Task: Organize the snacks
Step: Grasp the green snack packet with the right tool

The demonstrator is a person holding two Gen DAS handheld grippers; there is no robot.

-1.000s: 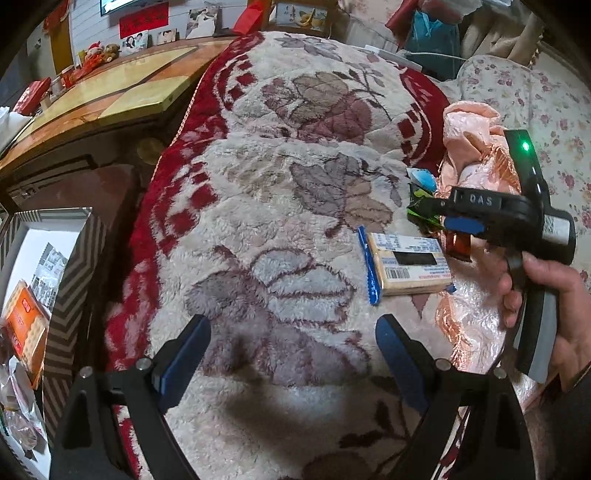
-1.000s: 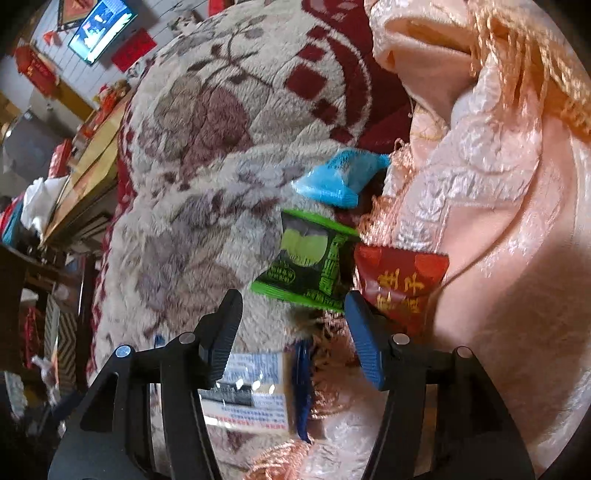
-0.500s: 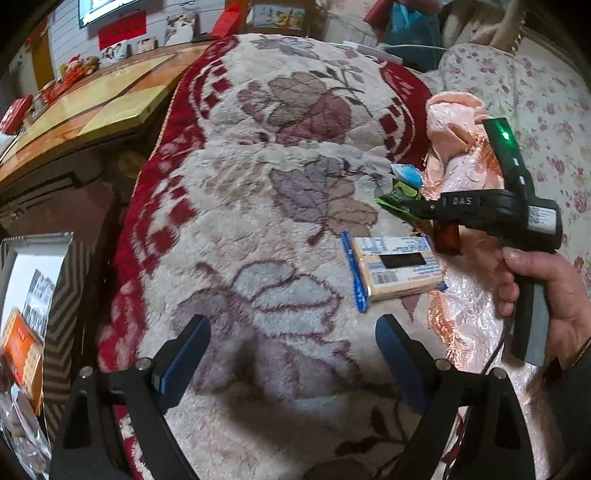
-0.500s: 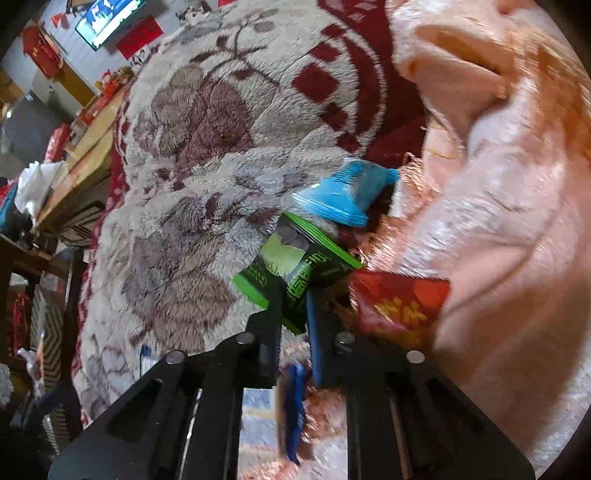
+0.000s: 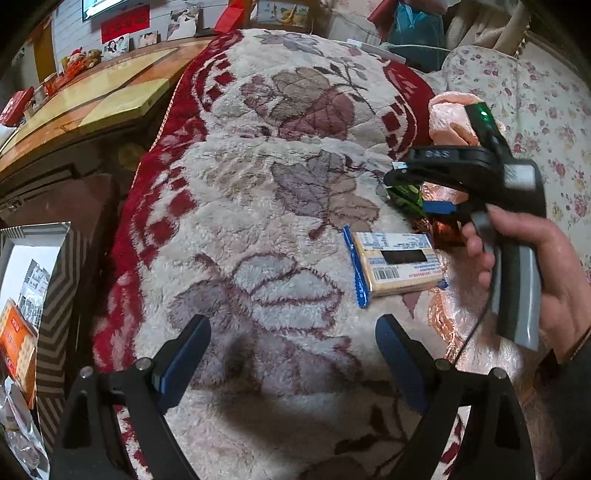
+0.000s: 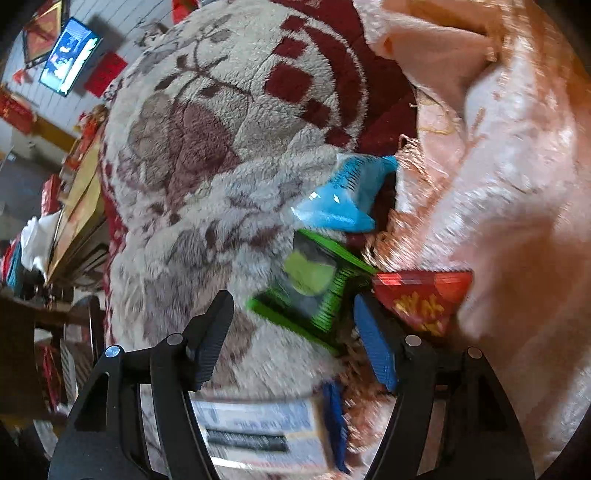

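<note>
The right gripper (image 6: 291,328) stands with its fingers apart around the near end of the green snack packet (image 6: 314,284), which lies on the plush blanket (image 6: 192,184) between a blue packet (image 6: 343,199) and a red one (image 6: 424,295). The step in hand looks like picking it up; next calls for closing on it. The left gripper (image 5: 291,358) hangs spread wide and empty, nearer in

On the side of the right gripper (image 5: 406,181), at about two o'clock in the left wrist view, pale raised letters read roughly "DAS". The cracker pack (image 5: 397,263), toward three o'clock, carried a barcode, a black bar and rows of print too small to read. In the right wrist view, the red packet (image 6: 424,299) at four o'clock bore gold Chinese characters, blurred past reading. The green packet (image 6: 314,284) near centre had striped edge print that could not be made out. Red wall banners (image 5: 125,22) at eleven o'clock showed no legible writing.
</note>
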